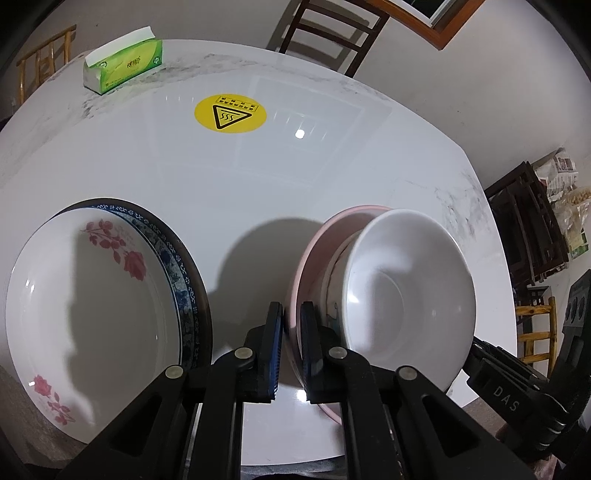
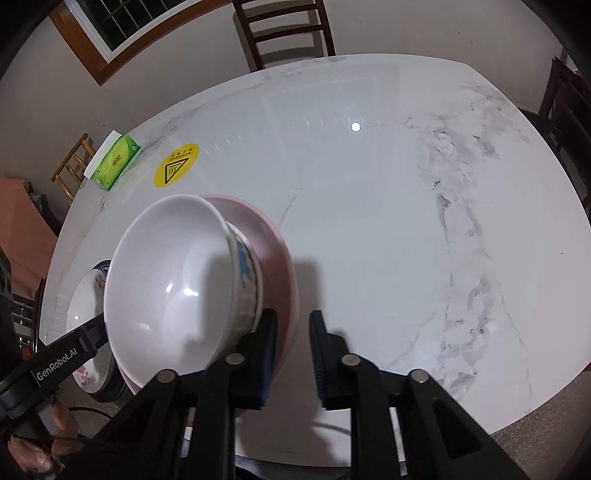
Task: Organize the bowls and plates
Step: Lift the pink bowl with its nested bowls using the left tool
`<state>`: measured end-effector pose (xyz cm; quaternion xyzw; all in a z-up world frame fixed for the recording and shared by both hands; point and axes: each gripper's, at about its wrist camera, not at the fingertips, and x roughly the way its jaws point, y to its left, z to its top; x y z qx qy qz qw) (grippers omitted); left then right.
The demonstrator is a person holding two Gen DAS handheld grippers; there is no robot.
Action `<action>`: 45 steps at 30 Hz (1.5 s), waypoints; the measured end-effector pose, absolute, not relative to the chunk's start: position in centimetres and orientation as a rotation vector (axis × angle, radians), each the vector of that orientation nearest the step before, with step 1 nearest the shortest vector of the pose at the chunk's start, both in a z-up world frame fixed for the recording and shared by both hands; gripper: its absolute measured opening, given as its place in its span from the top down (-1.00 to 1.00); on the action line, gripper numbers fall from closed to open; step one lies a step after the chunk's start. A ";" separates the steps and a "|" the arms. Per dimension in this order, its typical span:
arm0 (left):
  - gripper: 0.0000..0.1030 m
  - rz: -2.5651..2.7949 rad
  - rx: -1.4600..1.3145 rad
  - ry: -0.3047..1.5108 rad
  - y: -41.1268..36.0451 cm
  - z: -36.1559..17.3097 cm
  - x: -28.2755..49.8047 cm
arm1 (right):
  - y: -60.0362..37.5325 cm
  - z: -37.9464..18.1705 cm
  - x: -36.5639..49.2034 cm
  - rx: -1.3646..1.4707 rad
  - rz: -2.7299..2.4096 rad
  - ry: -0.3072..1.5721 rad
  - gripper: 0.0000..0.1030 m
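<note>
A white bowl (image 1: 406, 288) sits nested and tilted inside a pink bowl (image 1: 314, 251) on the white marble table (image 1: 258, 184). My left gripper (image 1: 291, 350) is shut on the pink bowl's near left rim. In the right wrist view my right gripper (image 2: 293, 350) has its jaws drawn in narrowly around the pink bowl's (image 2: 273, 251) near right rim, with one pad inside, beside the white bowl (image 2: 166, 277). Left of the bowls lies a rose-patterned plate (image 1: 92, 302) stacked on a blue-rimmed plate (image 1: 173, 266).
A green tissue box (image 1: 122, 59) and a round yellow warning sticker (image 1: 231, 112) lie at the table's far side. Wooden chairs (image 1: 332, 33) stand behind the table. A person's hand (image 2: 37, 454) holds the left tool. Marble surface (image 2: 406, 221) stretches right of the bowls.
</note>
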<state>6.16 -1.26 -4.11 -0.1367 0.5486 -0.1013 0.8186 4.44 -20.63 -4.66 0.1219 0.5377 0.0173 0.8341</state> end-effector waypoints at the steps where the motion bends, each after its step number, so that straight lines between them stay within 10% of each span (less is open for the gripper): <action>1: 0.89 -0.215 -0.291 1.168 -1.3 -4.1 6.2 | -20.5 -4.6 4.5 0.258 0.038 1.138 0.75; 45: 0.90 -0.208 -0.281 1.136 -0.2 -2.8 6.0 | -18.6 -2.9 5.0 0.222 0.031 1.119 0.76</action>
